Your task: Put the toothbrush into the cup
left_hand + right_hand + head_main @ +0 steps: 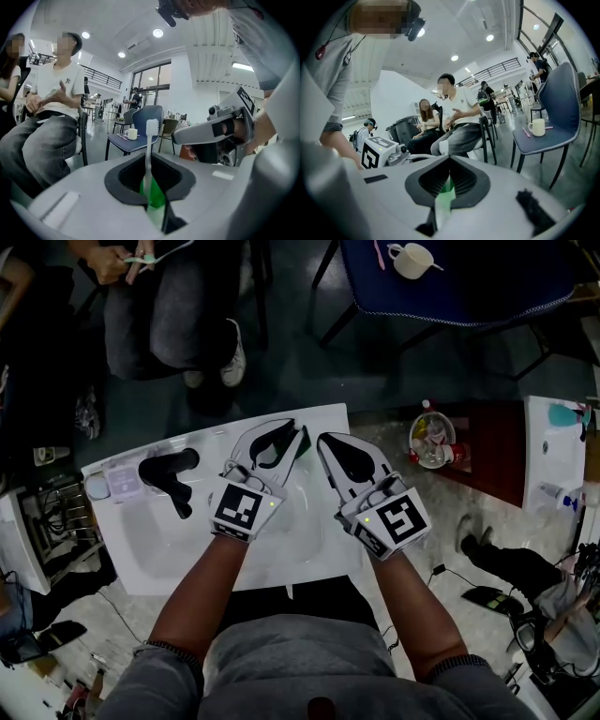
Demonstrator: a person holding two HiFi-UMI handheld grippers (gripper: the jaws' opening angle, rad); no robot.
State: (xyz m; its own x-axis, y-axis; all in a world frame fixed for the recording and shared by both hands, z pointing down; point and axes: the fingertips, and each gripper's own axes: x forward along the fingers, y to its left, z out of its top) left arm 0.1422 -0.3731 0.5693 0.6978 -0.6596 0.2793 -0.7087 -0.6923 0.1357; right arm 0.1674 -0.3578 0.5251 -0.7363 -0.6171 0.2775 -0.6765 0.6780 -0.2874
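A white toothbrush stands upright, bristle head on top, with my left gripper shut on its green lower part. In the head view both grippers hover side by side over a white sink, left gripper and right gripper, tips nearly meeting. The right gripper has its jaws together, and only a green sliver shows in the slit. The white cup sits far off on a blue chair, also seen as the cup and the cup.
A black faucet stands at the sink's left. A pink toothbrush lies beside the cup. A seated person is beyond the sink. A red bin with bottles stands to the right, and cables and clutter lie on the floor.
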